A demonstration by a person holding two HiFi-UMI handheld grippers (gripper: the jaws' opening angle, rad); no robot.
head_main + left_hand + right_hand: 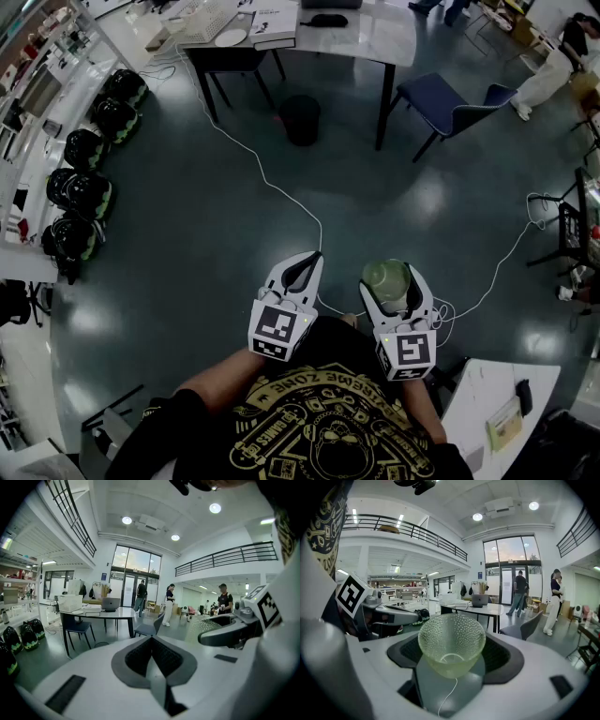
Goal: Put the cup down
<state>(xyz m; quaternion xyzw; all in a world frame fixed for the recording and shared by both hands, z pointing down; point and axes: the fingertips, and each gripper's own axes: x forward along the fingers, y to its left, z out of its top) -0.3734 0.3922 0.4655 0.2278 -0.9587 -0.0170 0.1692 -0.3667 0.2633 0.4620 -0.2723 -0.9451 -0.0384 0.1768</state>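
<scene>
Two hand-held grippers are held side by side over a dark glossy floor (216, 216), just ahead of a black T-shirt with yellow print (319, 431). The left hand-held gripper (306, 262) is seen with its jaws brought together, and nothing is caught between them. The right hand-held gripper (452, 654) is seen with its jaws spread wide and clamped on a pale green, translucent, dimpled cup (451, 639); the dark pads are pressed against the cup's two sides. The cup is carried rim uppermost, in the air above the floor and resting on no surface. A thin white cable (272, 183) is laid across the floor and passes under the two grippers. Well apart from them, a white desk (394, 42) with a grey laptop (479, 600) on it is seen, with a dark blue chair (450, 103) beside it and a round black bin (300, 119) on the floor near its legs.
</scene>
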